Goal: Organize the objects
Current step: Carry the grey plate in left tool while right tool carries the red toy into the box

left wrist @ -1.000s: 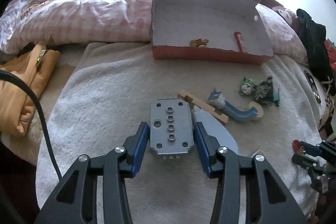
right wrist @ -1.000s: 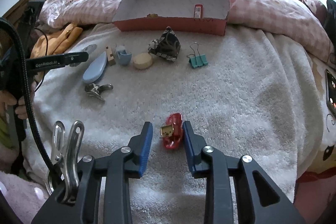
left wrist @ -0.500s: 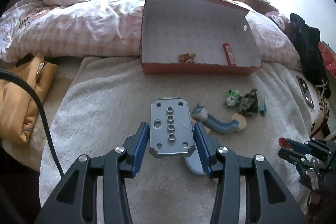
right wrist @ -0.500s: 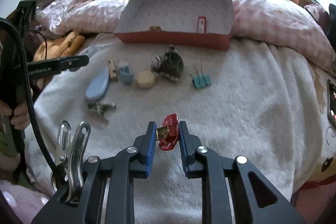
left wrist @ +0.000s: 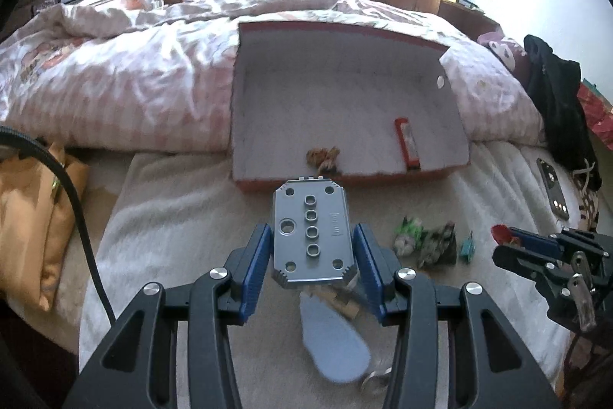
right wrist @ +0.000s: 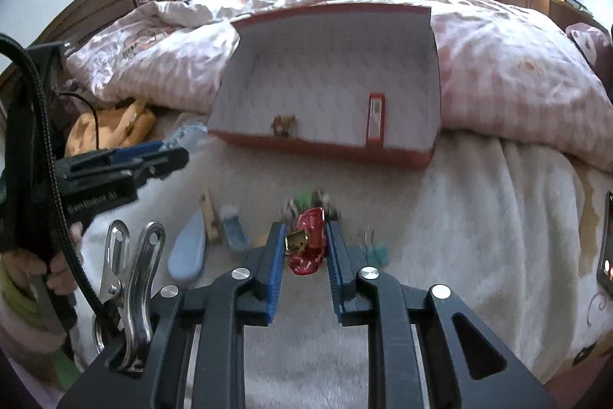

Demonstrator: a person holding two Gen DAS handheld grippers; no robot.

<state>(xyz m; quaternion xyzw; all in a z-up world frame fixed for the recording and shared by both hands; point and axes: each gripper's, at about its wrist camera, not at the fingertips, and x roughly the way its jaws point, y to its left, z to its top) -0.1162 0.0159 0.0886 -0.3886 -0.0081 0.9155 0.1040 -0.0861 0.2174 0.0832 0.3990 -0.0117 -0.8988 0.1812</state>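
Now both loads had come up off the blanket (right wrist: 479,255): my right gripper (right wrist: 305,248) had pinched shut on the red toy (right wrist: 308,244), my left gripper (left wrist: 311,255) half-open around the grey plate (left wrist: 311,236), ready for the box (left wrist: 345,110).

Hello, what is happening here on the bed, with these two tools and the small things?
A person is tidying small things into the red box on the bed. The left gripper holds a grey plate in the air; the right gripper is shut on a small red object. The box holds two small items. A blue oval piece, a teal binder clip and other bits lie on the white blanket.
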